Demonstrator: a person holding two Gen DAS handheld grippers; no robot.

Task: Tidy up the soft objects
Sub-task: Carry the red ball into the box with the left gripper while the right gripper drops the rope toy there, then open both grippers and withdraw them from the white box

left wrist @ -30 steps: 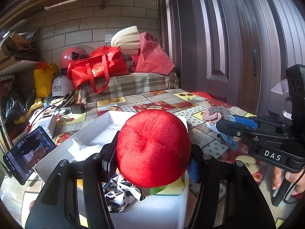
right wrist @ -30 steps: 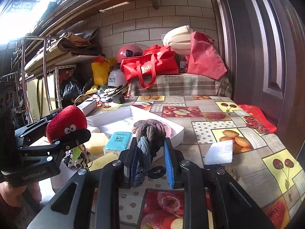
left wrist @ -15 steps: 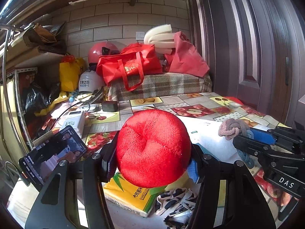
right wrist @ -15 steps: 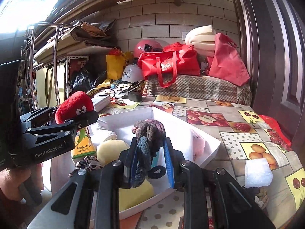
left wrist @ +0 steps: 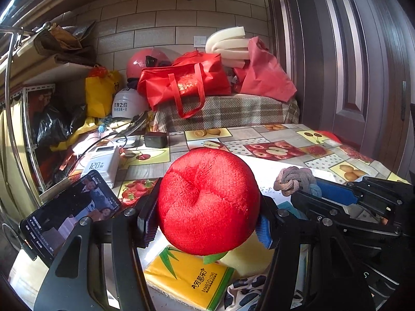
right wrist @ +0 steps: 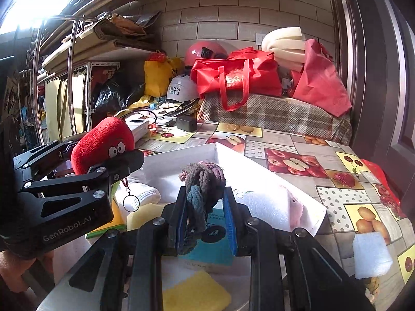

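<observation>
Surface: fruit-print cloth, runs ahead and right of both claws, backed by a plaid-covered ledge and a dark door at right.

White tray: sits below and just ahead of both claws. Already holds white cloth, a yellow sponge, a teal packet, a yellow tissue pack, spotted fabric. Far corner looks barest.

Left claw: clamped on red plush toy, which bulges past both pads. Hangs above the tray's near left part, tissue pack directly beneath. The right view shows its keyring dangling below.

Right claw: pinching a knotted fabric bundle, grey-brown with a blue strand, pads nearly together. Held over the tray, teal packet below.

Step, as judged: both soft items carried to the tray, release not yet done. Next move calls for lowering each into a free patch, then spreading the pads.

Edges and room: the claws are near each other, right claw's tips just right of the plush; dropping one at a time seems safer. Tray's right rim lies just right of the right claw; a foam block lies well beyond it. Phone stands left of the left claw, outside the tray. Open room ahead.
</observation>
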